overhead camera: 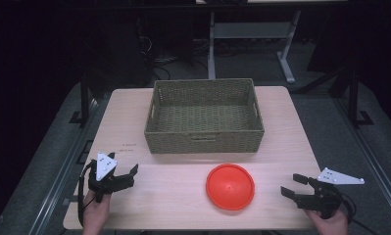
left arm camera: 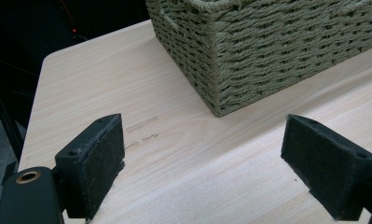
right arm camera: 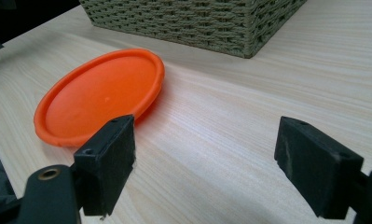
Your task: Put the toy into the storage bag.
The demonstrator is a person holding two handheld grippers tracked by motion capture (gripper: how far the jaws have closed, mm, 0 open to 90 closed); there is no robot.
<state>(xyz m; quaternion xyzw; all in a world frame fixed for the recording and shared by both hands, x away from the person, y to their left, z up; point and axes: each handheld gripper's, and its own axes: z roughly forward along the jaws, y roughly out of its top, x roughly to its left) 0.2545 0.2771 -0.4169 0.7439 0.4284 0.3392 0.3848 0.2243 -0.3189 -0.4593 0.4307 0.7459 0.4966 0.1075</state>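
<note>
The orange disc (overhead camera: 230, 186) is lying flat before the wicker basket (overhead camera: 204, 116), nearer the right gripper (overhead camera: 294, 185), whose jaws are gaping toward it; the left gripper (overhead camera: 130, 175) is idling wide-spread, farther off.

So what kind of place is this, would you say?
Probably a lab or test workshop: a bare wooden table in a dark room, metal stand legs and cables on the floor behind, with one woven basket.
</note>
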